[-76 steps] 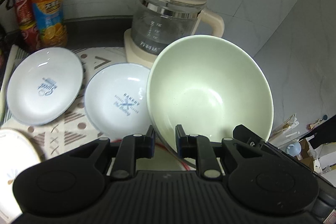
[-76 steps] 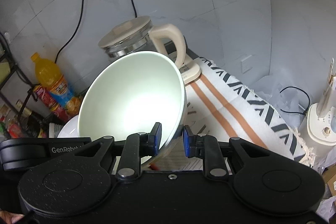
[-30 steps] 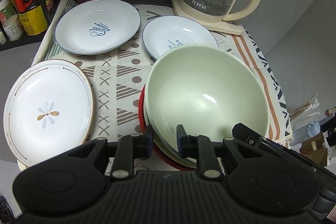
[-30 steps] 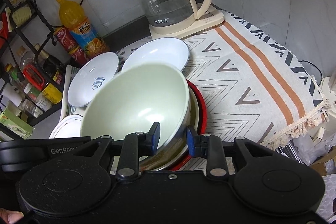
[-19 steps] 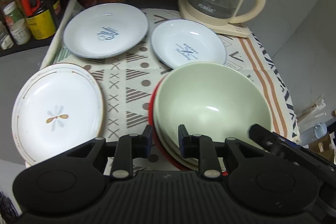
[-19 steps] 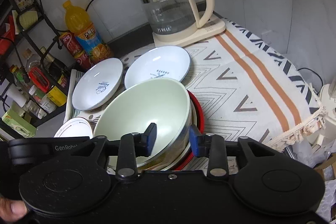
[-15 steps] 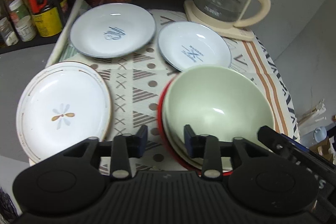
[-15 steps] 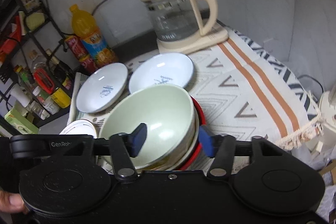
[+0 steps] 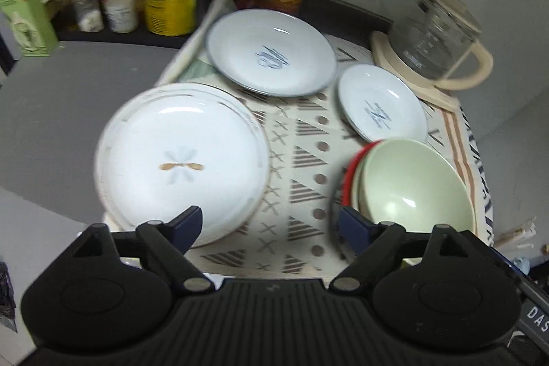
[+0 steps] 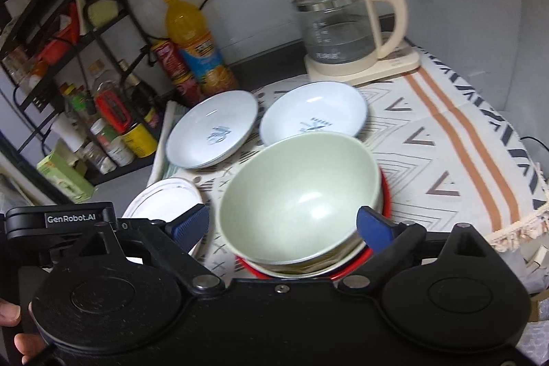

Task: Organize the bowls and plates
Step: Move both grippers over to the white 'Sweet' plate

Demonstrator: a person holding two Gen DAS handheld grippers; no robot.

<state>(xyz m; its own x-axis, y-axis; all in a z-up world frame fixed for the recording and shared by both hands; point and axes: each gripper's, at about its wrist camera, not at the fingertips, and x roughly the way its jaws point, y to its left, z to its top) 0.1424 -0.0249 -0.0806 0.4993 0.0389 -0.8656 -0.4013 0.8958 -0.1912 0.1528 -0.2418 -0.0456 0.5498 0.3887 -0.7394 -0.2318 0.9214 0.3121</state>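
Watching the stack — green bowl (image 10: 302, 194) sits tilted in the nested bowls on the red plate (image 10: 384, 194), could slide if bumped.
Left gripper (image 9: 271, 223) spread wide, empty, between flower plate (image 9: 178, 160) and bowls; right gripper (image 10: 281, 223) wide apart, straddling the bowl — contact unclear.
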